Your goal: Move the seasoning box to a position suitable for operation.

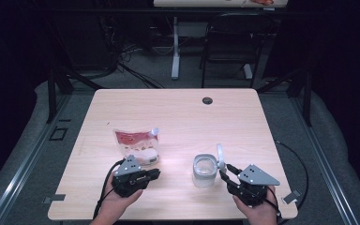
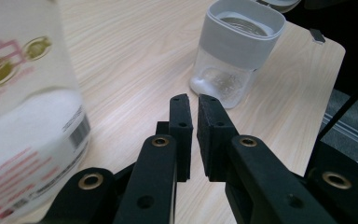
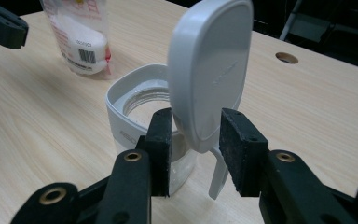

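The wooden table (image 1: 178, 112) has a pale grain and rounded corners, with a dark round cable hole (image 1: 207, 101) near its far edge, right of centre. Beyond the far edge a white desk leg (image 1: 175, 47) stands on grey carpet, and a dark chair (image 1: 229, 44) sits to its right. Loose black cables (image 1: 126, 58) lie tangled on the floor at the far left. A metal floor rail (image 1: 14, 180) runs along the left side
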The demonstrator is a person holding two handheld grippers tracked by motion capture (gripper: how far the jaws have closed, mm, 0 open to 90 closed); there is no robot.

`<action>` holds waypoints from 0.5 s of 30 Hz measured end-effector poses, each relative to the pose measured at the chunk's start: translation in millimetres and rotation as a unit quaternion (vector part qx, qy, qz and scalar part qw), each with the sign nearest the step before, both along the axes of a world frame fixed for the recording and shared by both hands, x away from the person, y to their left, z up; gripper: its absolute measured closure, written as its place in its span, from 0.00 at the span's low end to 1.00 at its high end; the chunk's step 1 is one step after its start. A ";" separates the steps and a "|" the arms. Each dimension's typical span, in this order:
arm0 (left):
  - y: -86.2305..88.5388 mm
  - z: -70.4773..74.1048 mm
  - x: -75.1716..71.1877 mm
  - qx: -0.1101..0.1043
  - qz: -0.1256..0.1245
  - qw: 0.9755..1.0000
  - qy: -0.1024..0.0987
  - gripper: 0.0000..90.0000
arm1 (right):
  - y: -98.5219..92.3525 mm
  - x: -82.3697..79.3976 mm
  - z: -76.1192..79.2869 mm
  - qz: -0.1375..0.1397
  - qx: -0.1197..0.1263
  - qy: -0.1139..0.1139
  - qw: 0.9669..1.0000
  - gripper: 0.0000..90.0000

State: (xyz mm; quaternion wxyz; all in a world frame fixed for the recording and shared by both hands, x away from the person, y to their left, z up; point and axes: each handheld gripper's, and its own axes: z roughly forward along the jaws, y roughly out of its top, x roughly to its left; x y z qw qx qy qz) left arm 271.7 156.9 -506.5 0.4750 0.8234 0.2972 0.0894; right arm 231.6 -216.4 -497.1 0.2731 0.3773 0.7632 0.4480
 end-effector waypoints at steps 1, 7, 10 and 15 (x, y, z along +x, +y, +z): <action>3.4 -0.5 -0.3 -0.002 0.002 1.000 -0.001 0.93 | -2.5 0.5 -1.7 -0.004 0.009 0.007 1.000 0.73; 17.6 -5.8 2.5 -0.007 0.022 1.000 0.005 0.92 | -2.7 0.9 -4.2 -0.005 0.007 0.013 1.000 0.74; 21.0 -6.3 4.1 -0.011 0.025 1.000 0.007 0.92 | -0.3 0.9 -7.5 -0.005 -0.003 0.016 1.000 0.74; 21.8 -7.8 4.3 -0.012 0.028 0.999 0.008 0.90 | -0.3 2.0 -11.6 -0.008 -0.011 0.020 1.000 0.72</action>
